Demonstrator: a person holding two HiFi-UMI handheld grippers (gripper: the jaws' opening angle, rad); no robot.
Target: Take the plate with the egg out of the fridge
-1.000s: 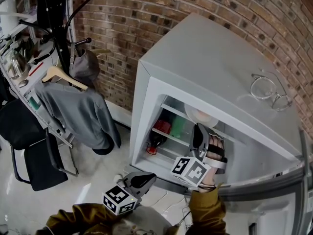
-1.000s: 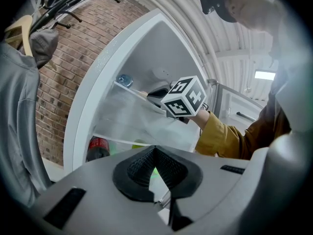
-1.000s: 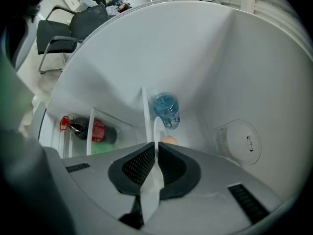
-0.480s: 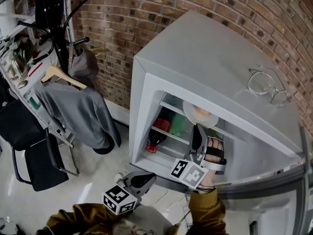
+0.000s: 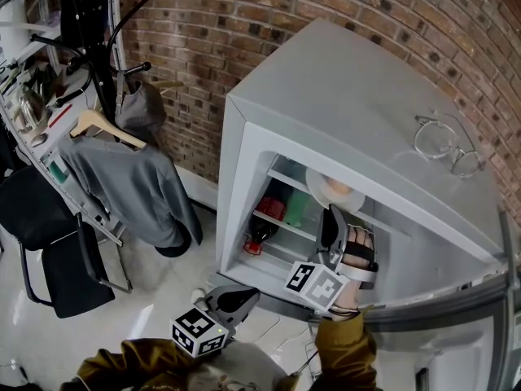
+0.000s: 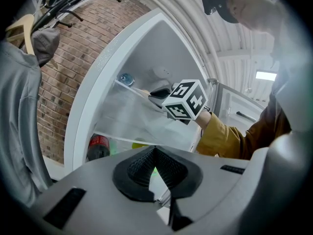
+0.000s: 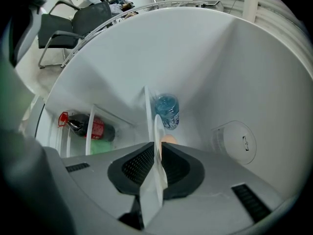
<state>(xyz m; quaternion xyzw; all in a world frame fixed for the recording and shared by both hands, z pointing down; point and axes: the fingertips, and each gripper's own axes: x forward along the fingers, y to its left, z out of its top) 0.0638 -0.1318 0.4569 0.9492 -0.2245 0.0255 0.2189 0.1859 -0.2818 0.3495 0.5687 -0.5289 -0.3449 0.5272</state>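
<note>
White plate (image 7: 157,141) is clamped at its rim by the right gripper (image 7: 157,173) fingers. Grasp done, pull-out left. Plate is at top-shelf level inside the fridge (image 5: 350,96), not yet clear of the opening. Thin, seen edge-on, egg (image 7: 168,140) just past the fingers. Left gripper (image 6: 155,168) low outside, fingers pressed together, empty.

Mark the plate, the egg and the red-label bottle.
plate (image 7: 156,130), right gripper view, its edge-on rim.
egg (image 5: 339,189), head view, its top.
red-label bottle (image 7: 93,128), right gripper view, the red label.
</note>
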